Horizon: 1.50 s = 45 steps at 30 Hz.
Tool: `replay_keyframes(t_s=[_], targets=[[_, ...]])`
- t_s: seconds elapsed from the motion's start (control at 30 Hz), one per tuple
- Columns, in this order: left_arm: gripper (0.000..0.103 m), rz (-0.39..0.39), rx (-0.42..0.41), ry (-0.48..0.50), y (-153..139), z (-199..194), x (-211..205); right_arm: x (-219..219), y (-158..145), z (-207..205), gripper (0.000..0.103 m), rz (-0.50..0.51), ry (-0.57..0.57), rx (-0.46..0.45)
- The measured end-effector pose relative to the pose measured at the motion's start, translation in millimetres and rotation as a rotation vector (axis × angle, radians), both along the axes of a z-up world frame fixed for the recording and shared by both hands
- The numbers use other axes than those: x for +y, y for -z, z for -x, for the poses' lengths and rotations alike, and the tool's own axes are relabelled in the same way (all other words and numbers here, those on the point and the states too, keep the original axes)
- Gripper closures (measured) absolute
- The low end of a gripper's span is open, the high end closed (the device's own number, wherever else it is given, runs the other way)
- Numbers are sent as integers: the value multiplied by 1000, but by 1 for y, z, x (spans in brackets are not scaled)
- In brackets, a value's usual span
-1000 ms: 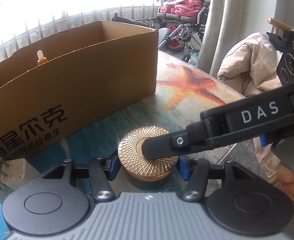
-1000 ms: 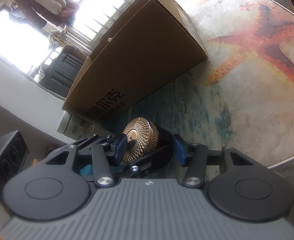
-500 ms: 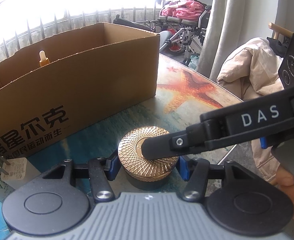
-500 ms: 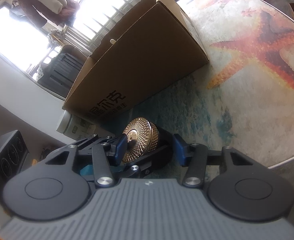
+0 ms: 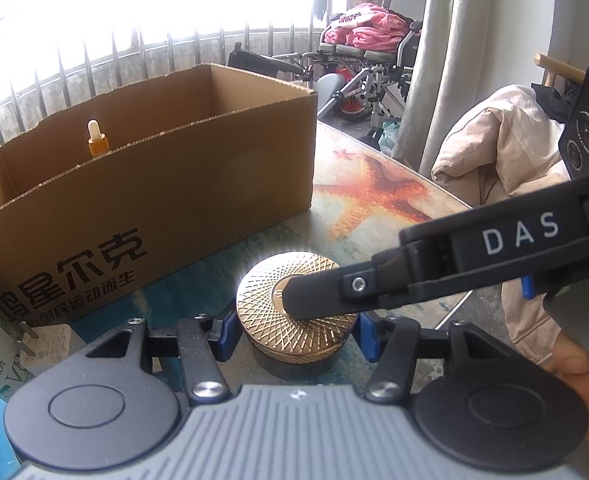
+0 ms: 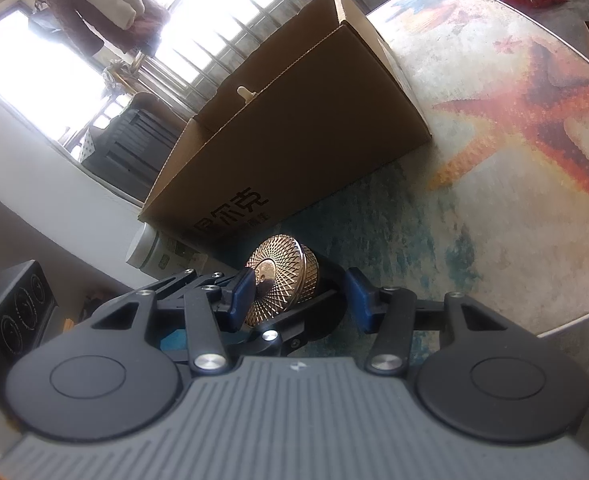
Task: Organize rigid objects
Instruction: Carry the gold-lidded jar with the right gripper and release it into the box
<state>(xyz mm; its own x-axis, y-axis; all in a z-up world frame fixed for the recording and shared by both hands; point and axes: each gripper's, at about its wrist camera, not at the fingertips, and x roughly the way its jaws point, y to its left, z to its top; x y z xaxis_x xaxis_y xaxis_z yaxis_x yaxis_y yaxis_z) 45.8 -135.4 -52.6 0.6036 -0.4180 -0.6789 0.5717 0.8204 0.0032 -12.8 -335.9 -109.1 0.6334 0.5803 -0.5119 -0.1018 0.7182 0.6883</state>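
1. You have the left gripper (image 5: 294,338) clamped on the jar (image 5: 294,320) sides, near the box (image 5: 142,184) on the table (image 5: 374,184).
2. Your right gripper (image 6: 298,292) grips it top and bottom.
3. Next, I judge, lift it over the box's near wall and release inside.

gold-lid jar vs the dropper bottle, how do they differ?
1. Shape: the jar is low and wide; the dropper bottle is slim and tall.
2. Look: the jar has a patterned gold lid on a dark base; the bottle is orange with a white dropper top.
3. Place: the jar is outside the cardboard box, clamped in the left claw; the bottle stands inside the box.
Shared: both upright and capped.
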Motion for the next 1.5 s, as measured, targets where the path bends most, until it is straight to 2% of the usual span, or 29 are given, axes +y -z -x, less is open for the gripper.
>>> replay_keyframes(t_s=[0.13, 0.33, 0.53, 0.67, 0.77, 0.83, 0.97, 1.1, 1.2, 1.3, 1.4, 1.5], targets=[[46, 7, -26, -6, -11, 4, -1, 0, -15, 4, 54, 10, 1, -32], [46, 26, -126, -23, -48, 2, -2, -3, -61, -1, 54, 30, -4, -147], [46, 76, -197, -69, -91, -21, -3, -1, -115, -28, 53, 86, -30, -262], [46, 86, -235, -105, -113, -48, -5, 1, -143, -63, 51, 128, -69, -303], [46, 106, -191, -141, -119, -83, -7, 0, -152, -106, 51, 153, -100, -266], [46, 125, -128, -166, -116, -113, -7, 1, -151, -141, 50, 185, -133, -224], [46, 159, 24, -242, -96, -169, -4, 7, -136, -207, 50, 207, -203, -89], [46, 180, 144, -311, -74, -207, 9, 14, -118, -257, 50, 243, -242, 7], [46, 183, 215, -356, -60, -226, 16, 16, -105, -284, 50, 253, -264, 67], [46, 194, 262, -374, -52, -243, 20, 27, -106, -298, 50, 318, -289, 69], [46, 173, 281, -381, -49, -250, 21, 36, -107, -306, 52, 373, -317, 67], [46, 206, 320, -375, -46, -256, 19, 40, -105, -315, 52, 423, -335, 62]])
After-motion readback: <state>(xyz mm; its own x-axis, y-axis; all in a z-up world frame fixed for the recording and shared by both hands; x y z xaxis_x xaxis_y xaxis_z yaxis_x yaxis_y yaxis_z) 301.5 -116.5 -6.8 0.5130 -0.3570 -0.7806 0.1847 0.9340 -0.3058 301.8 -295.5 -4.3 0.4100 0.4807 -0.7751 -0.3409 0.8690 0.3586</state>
